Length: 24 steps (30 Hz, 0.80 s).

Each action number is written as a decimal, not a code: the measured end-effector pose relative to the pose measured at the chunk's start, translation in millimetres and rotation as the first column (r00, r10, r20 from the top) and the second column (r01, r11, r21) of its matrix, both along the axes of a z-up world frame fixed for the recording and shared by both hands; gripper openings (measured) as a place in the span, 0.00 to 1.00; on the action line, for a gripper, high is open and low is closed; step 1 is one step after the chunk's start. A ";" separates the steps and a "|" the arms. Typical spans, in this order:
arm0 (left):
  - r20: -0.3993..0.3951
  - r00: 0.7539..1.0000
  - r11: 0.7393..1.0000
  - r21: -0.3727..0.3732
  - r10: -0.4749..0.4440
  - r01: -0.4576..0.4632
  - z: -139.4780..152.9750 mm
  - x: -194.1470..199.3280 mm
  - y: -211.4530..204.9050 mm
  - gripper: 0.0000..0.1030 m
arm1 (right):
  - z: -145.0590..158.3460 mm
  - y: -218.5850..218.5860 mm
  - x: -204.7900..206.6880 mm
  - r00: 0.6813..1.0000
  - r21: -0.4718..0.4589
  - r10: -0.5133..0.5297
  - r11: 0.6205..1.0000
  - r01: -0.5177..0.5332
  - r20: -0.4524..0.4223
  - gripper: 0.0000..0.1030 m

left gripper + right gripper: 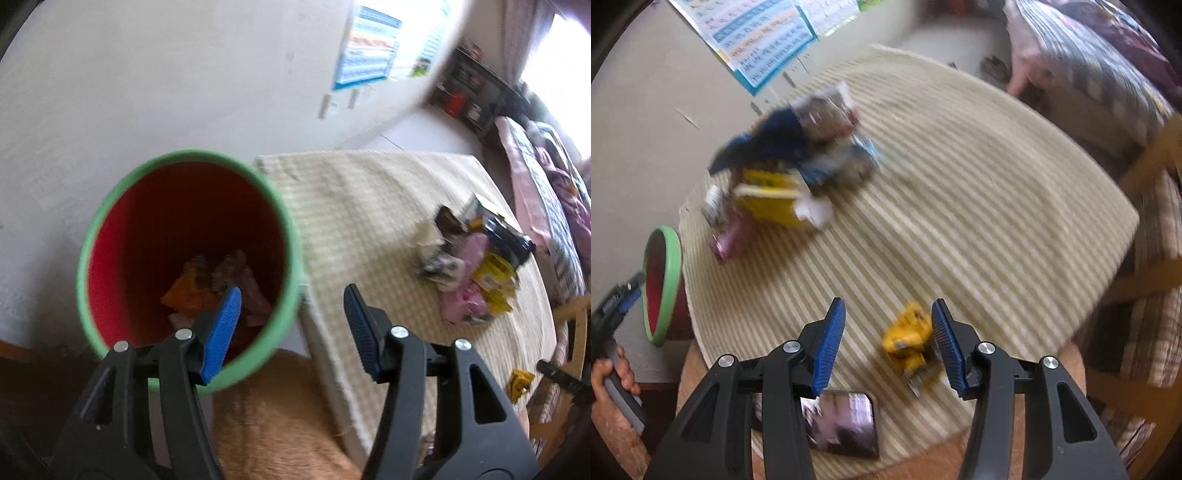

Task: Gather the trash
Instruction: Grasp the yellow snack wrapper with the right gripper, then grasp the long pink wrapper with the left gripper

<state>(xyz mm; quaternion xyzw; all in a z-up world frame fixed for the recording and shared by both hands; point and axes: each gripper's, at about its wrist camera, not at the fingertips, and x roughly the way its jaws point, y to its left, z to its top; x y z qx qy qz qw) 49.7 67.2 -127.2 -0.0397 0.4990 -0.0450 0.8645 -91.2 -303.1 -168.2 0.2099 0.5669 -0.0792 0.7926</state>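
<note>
The left gripper [291, 314] hangs over the near edge of a bin [291, 236] with a green rim and red inside, its jaws spread and nothing between them. The bin stands just left of the tabletop [369, 206], which is covered by a pale ribbed mat. In the bottom of the bin lie several wrappers [207, 284], one of them orange.

On the mat, toward its far left in the right wrist view, sits a loose pile of trash [783, 173]: yellow, dark blue, pink and white packets, blurred. A single crumpled yellow wrapper [908, 339] lies apart from the pile, near the front edge. The right gripper [888, 332] points down at it with jaws spread; the wrapper lies just beside the right-hand jaw, and blur hides whether it touches. A dark phone [846, 424] lies at the mat's near edge, under the left-hand jaw. A person's hand [613, 373] grips the left gripper's handle at the far left.
</note>
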 end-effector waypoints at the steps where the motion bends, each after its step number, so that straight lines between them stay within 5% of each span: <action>1: -0.003 0.999 0.999 0.000 -0.032 0.032 0.1 0.2 -12.5 0.53 | -2.4 -0.7 -4.8 1.000 0.009 -0.004 1.000 0.004 -0.008 0.47; 5: 0.002 0.993 0.993 0.009 -0.119 0.119 2.6 -4.0 -44.1 0.53 | -20.6 6.2 -11.6 0.999 0.033 -0.009 0.999 0.011 -0.049 0.46; 8: -0.006 0.987 0.987 0.012 -0.162 0.162 1.4 -7.7 -60.4 0.53 | -20.7 11.2 -6.5 1.000 0.005 0.006 1.000 -0.006 -0.030 0.23; 16: -0.042 0.955 0.955 -0.015 -0.295 0.295 -7.3 -3.0 -109.1 0.53 | 5.1 29.1 28.1 0.988 -0.023 0.090 0.996 -0.088 0.128 0.22; 24: -0.118 0.899 0.907 -0.054 -0.421 0.417 -31.8 12.1 -167.4 0.53 | 4.8 25.1 29.3 0.989 0.030 0.055 0.998 -0.060 0.134 0.23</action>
